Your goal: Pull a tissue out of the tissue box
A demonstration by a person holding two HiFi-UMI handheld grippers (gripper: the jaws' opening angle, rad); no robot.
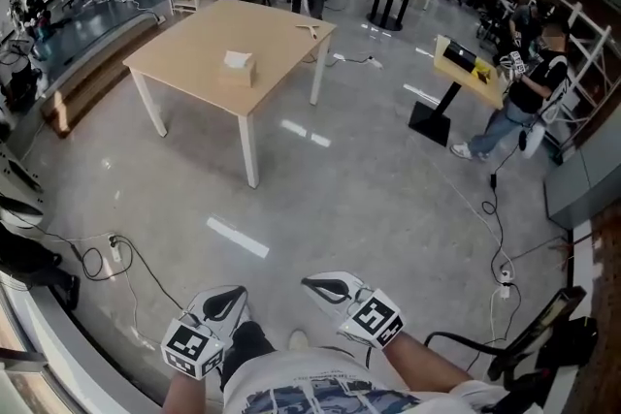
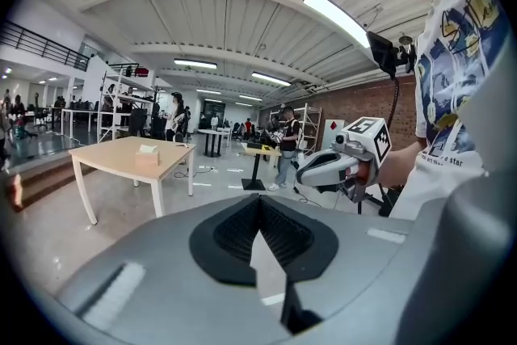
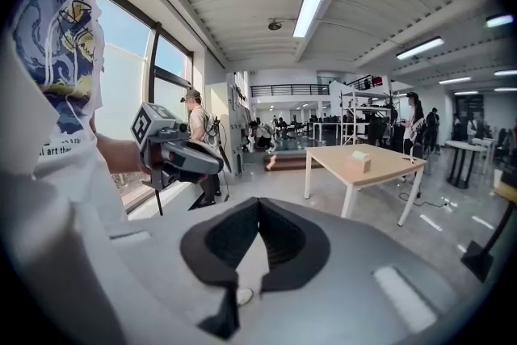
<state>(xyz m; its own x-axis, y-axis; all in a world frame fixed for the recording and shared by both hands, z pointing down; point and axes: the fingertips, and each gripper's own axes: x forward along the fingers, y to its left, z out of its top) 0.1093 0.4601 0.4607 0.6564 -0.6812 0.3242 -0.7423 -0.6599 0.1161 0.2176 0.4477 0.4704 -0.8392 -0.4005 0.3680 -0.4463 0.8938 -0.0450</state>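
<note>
The tissue box [image 1: 238,65] stands on a light wooden table [image 1: 194,44] far across the room, with a white tissue showing at its top. Both grippers are held close to my body, a long way from it. My left gripper [image 1: 233,292] and right gripper [image 1: 310,284] sit side by side above the floor, pointing toward the table. In the left gripper view the left gripper [image 2: 259,199] has its pads together with nothing held, and the box [image 2: 148,151] is small in the distance. The right gripper [image 3: 258,202] looks the same, with the box [image 3: 359,161] far ahead.
Grey floor lies between me and the table. Cables [image 1: 107,257] trail at my lower left and a black chair [image 1: 543,344] stands at my lower right. A pedestal table [image 1: 461,63] with a person beside it [image 1: 519,102] is at the right; shelving and more people lie beyond.
</note>
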